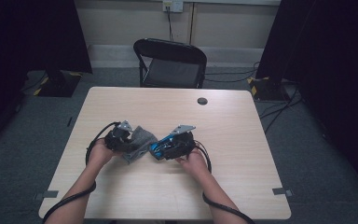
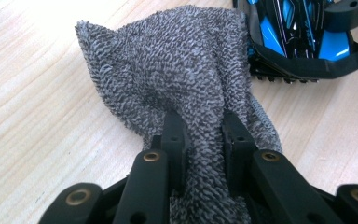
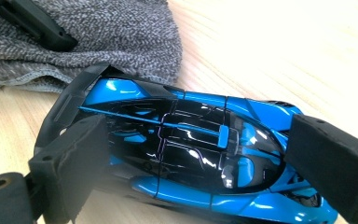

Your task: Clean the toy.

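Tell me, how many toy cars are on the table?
1. The shiny blue and black toy car lies on the wooden table between the right gripper jaws, beside the grey fluffy cloth.

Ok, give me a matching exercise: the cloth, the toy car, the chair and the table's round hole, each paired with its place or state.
Things:
1. cloth
2. toy car
3. chair
4. round hole

Places or states:
A. beyond the table's far edge
B. pinched in the left hand-held gripper
C. in the tabletop near its far edge
D. between the jaws of the right hand-held gripper

Pairs: 1-B, 2-D, 3-A, 4-C
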